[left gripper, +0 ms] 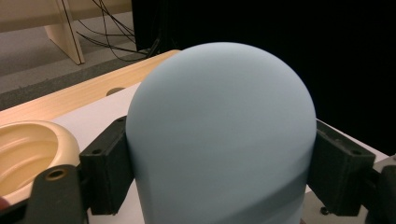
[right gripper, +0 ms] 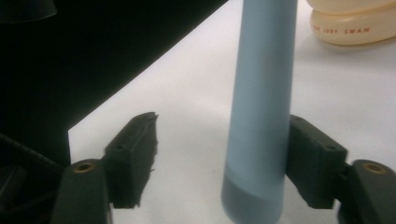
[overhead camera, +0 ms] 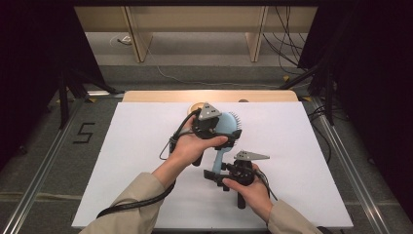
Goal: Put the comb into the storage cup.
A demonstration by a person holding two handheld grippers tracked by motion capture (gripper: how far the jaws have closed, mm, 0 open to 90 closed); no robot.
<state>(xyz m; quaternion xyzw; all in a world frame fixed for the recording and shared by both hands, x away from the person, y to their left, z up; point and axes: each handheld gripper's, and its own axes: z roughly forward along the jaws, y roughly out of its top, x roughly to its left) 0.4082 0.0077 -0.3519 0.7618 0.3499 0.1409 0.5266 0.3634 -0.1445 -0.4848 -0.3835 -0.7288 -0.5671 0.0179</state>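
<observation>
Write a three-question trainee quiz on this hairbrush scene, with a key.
1. True or false: the left gripper is clamped on the head of the blue hairbrush.
2. The right gripper's jaws at the brush handle stand: A) pressed shut on it, B) open, with a gap at one pad, C) far from it.
3. What lies on the white table sheet beyond the brush?

Key: 1 true. 2 B. 3 a cream-coloured dish with red lettering.
</observation>
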